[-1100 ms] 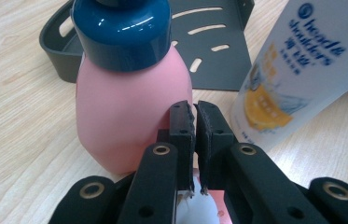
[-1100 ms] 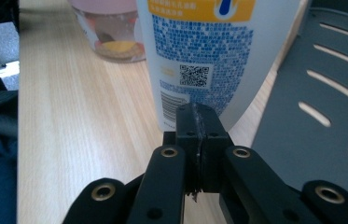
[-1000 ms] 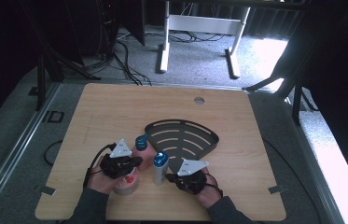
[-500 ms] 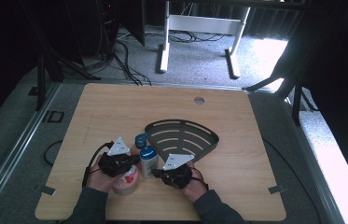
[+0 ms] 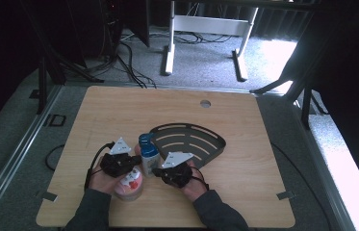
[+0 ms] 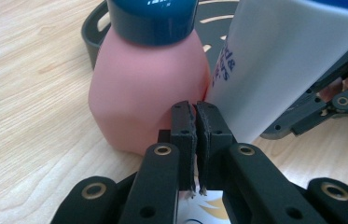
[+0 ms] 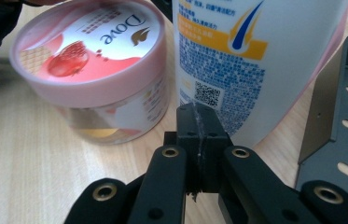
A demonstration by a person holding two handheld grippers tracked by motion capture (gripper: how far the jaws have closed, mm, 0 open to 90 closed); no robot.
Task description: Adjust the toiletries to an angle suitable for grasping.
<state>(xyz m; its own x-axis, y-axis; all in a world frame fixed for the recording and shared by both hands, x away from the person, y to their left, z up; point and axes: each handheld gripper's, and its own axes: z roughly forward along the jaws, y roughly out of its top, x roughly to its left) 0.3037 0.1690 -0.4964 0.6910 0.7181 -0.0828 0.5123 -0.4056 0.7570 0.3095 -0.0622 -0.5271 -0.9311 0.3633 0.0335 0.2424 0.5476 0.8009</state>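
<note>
Both pairs of tongs are pressed together, empty: the left gripper (image 6: 195, 109) noses against a pink bottle with a dark blue cap (image 6: 148, 88), the right gripper (image 7: 198, 114) against a white shampoo bottle (image 7: 251, 60). They look to be nudging the upright bottles (standing just beside the dark slotted tray (image 5: 201, 139)) together; next calls for opening to grasp.

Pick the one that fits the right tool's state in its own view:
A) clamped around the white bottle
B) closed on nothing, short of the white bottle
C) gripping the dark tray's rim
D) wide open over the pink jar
B: the right tool has its jaws pressed together with nothing between them, just in front of the white bottle.
</note>
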